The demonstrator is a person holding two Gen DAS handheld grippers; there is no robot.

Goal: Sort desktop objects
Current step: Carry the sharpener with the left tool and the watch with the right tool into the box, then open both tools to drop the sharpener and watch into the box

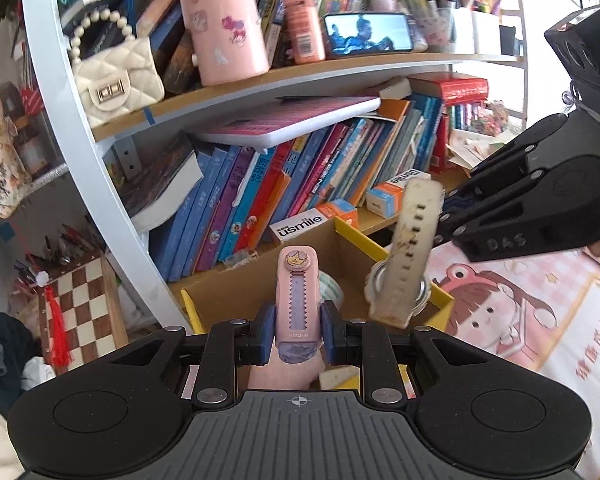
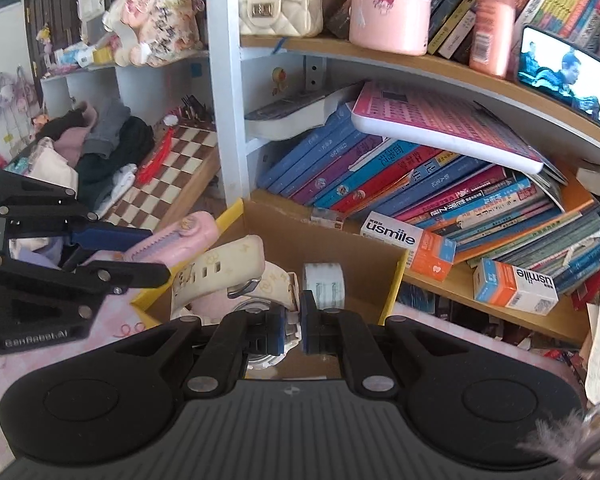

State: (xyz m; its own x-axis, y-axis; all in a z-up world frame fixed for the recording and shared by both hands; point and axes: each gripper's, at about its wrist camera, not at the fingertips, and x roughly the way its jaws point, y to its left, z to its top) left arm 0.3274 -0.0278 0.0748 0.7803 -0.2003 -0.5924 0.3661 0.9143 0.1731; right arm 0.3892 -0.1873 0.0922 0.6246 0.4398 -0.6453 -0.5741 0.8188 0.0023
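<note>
Left tongs (image 1: 294, 334) clamp a pink cutter (image 1: 298, 300); right tongs (image 2: 290, 322) clamp a watch (image 2: 236, 276).

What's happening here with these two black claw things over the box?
A person is tidying a desk with two handheld grippers. The left gripper holds a pink cutter; the right gripper holds a white watch. Both hang over an open cardboard box that has a tape roll inside.
</note>
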